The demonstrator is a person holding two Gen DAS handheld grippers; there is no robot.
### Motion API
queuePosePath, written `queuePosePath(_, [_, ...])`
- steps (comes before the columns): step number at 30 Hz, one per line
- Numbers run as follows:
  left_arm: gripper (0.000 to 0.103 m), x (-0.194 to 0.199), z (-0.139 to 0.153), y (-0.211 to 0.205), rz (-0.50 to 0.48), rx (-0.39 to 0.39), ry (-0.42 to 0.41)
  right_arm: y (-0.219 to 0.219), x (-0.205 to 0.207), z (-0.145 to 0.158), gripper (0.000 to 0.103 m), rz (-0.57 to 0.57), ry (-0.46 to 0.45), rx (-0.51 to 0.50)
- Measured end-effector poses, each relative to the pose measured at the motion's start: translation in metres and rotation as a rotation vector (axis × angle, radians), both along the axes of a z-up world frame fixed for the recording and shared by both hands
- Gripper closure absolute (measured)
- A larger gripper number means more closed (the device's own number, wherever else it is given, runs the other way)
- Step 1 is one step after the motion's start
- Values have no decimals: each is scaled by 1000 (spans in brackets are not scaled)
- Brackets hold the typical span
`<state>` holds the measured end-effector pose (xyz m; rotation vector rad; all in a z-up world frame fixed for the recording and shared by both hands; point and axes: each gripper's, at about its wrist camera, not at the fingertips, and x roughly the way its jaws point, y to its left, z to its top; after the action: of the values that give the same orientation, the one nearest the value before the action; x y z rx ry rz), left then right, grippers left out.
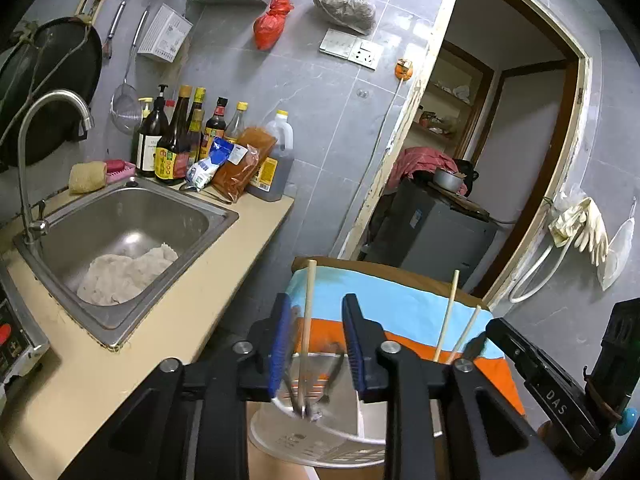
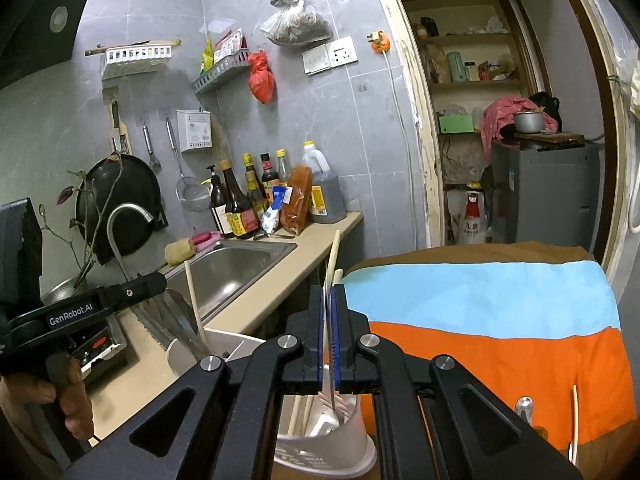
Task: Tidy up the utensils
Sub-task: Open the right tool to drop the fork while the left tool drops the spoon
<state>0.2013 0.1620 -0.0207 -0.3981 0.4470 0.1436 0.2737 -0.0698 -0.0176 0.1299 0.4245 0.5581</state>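
Chopstick (image 1: 307,312) between left hand-held gripper (image 1: 316,344) pads, doorway shelves (image 2: 468,80) right-view only

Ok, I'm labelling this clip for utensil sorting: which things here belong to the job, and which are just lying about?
Part of the job: utensil holder, chopsticks, metal utensil standing in the holder.

Just lying about: sauce bottles, sink, strainer, red bag, wok on the wall.
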Motion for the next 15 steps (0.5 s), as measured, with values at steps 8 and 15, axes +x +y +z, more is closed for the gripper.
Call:
queuePosePath(8, [52,-7,11,-7,-8,-13,-49,-9,-8,12,68,-13,-27,38])
queuePosePath(15, [20,-12,22,-25,-14,6,-109,-33,-19,29,33,-85,-73,68])
